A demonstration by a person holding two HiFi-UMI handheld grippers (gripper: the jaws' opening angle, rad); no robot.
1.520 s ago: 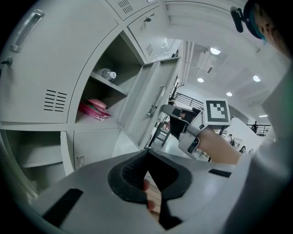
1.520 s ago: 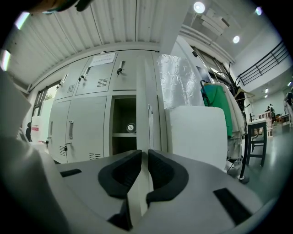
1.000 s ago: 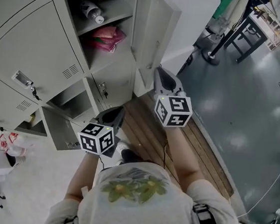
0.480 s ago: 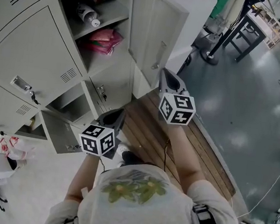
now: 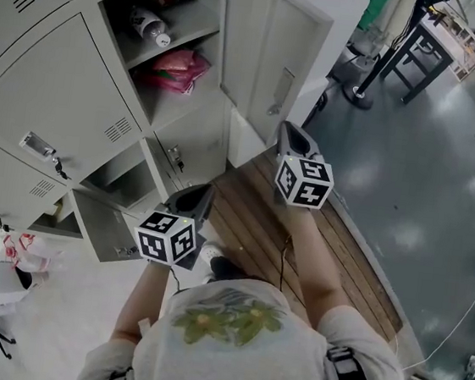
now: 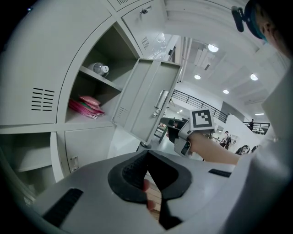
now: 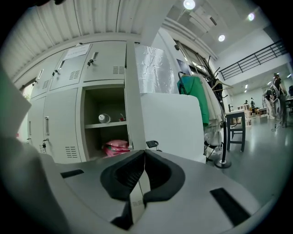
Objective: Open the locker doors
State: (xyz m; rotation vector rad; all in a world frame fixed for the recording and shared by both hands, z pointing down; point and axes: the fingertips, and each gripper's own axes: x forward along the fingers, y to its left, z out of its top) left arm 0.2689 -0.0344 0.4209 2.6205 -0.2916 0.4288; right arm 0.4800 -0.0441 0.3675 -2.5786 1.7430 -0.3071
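Observation:
The grey locker bank (image 5: 61, 97) fills the left of the head view. One upper door (image 5: 270, 52) stands swung open, showing a bottle (image 5: 150, 23) on the shelf and a pink bag (image 5: 179, 63) beneath. My right gripper (image 5: 288, 131) hovers just below that door's handle (image 5: 278, 92), apart from it, jaws shut on nothing. In its own view my right gripper (image 7: 144, 153) faces the door's edge (image 7: 132, 100). My left gripper (image 5: 199, 191) is lower, by the small closed door (image 5: 192, 141), tips together. In its own view my left gripper (image 6: 147, 153) holds nothing.
Low down at the left a compartment (image 5: 123, 180) is open, its door (image 5: 106, 225) swung down-left. I stand on wooden planks (image 5: 250, 229). A white cabinet (image 5: 340, 35) flanks the lockers. A black table (image 5: 416, 43) and a stand base (image 5: 359, 92) sit on the dark floor.
The upper door has swung wider open. My right gripper has drifted right and lower, off the door. The left gripper has stayed where it was.

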